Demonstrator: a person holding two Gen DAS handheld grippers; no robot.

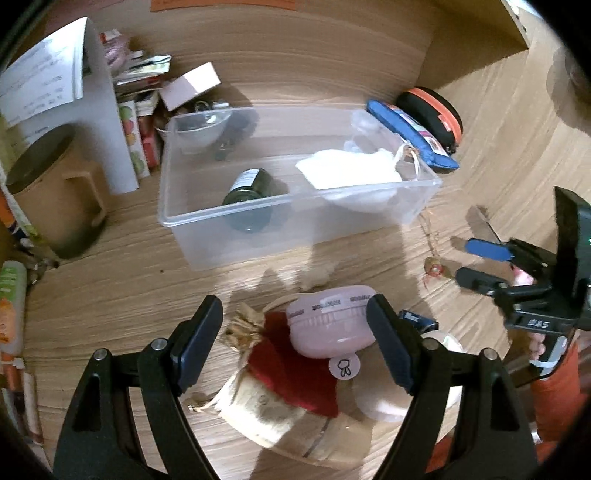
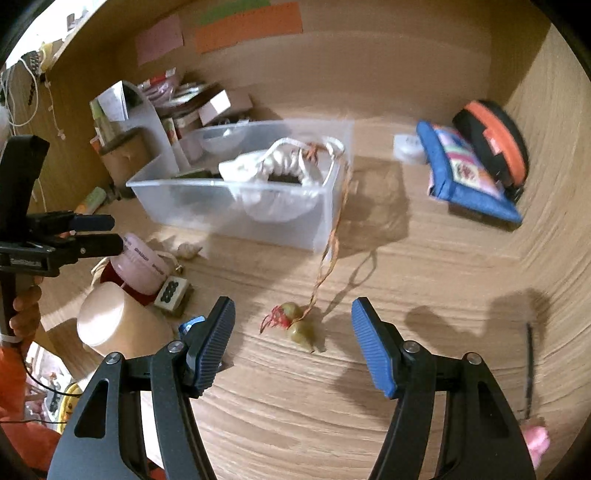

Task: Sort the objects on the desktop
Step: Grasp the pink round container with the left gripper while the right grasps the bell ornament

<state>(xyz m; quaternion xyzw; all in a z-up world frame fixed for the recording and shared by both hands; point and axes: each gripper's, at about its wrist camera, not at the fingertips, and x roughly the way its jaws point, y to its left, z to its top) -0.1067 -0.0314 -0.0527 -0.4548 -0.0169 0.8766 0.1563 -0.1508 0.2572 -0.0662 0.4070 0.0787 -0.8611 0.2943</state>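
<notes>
Looking down at a wood-grain desk (image 2: 424,266) with matching wood panels closing it in at the back and on the right side, and paper slips (image 2: 247,26) stuck on the back panel.

Closest in, the left gripper (image 1: 295,347) has its jaws spread wide over a little pile: a pink round case (image 1: 328,325) sitting on a red-and-beige drawstring pouch (image 1: 280,387) that lies with its tied neck pointing away to the left. Nothing gripped. The right gripper (image 2: 291,343) is wide open too, hovering over bare desk, with a pair of greenish beads (image 2: 299,325) on the desk just ahead between its fingers. Their orange cord (image 2: 327,258) runs lengthwise away from the camera, up and over the wall of the clear plastic bin (image 1: 421,206).

Inside that bin: a dark glass jar (image 1: 251,188) lying on its side, lid end toward the camera, plus a white cloth bag (image 1: 351,173). Past the bin on the right, a blue pouch (image 2: 465,173) leans against a black-and-orange zip case (image 2: 495,144). Far left is a tan mug (image 1: 55,199) and stacked booklets (image 1: 140,129).
</notes>
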